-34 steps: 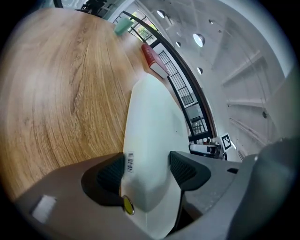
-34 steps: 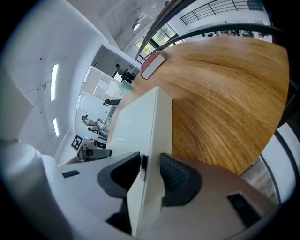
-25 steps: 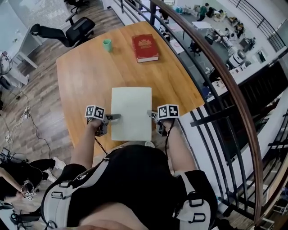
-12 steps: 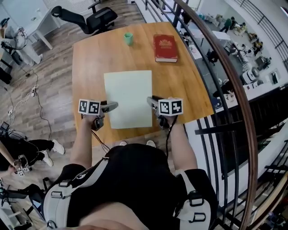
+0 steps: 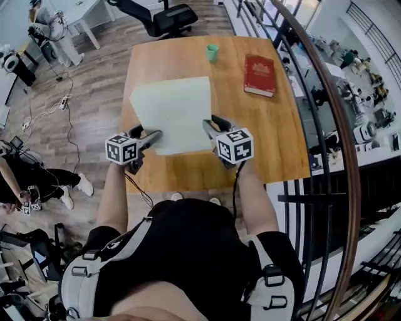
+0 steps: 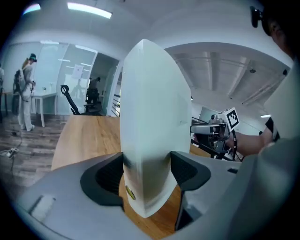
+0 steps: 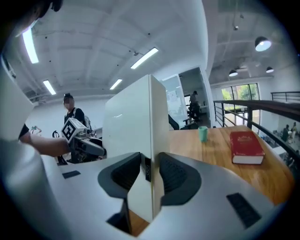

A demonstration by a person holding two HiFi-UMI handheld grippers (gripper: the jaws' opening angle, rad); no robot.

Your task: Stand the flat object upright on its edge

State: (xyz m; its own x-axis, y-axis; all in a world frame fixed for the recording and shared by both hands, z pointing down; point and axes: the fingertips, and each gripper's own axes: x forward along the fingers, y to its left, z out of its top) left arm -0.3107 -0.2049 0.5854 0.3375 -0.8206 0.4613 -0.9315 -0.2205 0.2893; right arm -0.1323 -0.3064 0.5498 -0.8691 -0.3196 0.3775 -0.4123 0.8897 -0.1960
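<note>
A pale white flat board (image 5: 172, 113) is held between both grippers over the near part of the wooden table (image 5: 276, 138). It is raised off the wood and tipped up. My left gripper (image 5: 153, 135) is shut on its near left edge, and my right gripper (image 5: 210, 128) is shut on its near right edge. In the left gripper view the board (image 6: 150, 117) rises steeply out of the jaws of the left gripper (image 6: 146, 171), its lower corner above the wood. In the right gripper view the board (image 7: 133, 126) stands edge-on in the right gripper (image 7: 150, 171), pads pressed on both faces.
A red book (image 5: 259, 74) lies at the table's far right, with a small green cup (image 5: 213, 52) at the far middle. A dark railing (image 5: 326, 125) curves past the right side. A black office chair (image 5: 169, 15) stands beyond the table, and a person (image 5: 19, 182) is on the floor to the left.
A second ago the board lay flat on the table with both grippers at its near corners. Both have since lifted it, and its far edge has swung upward.
</note>
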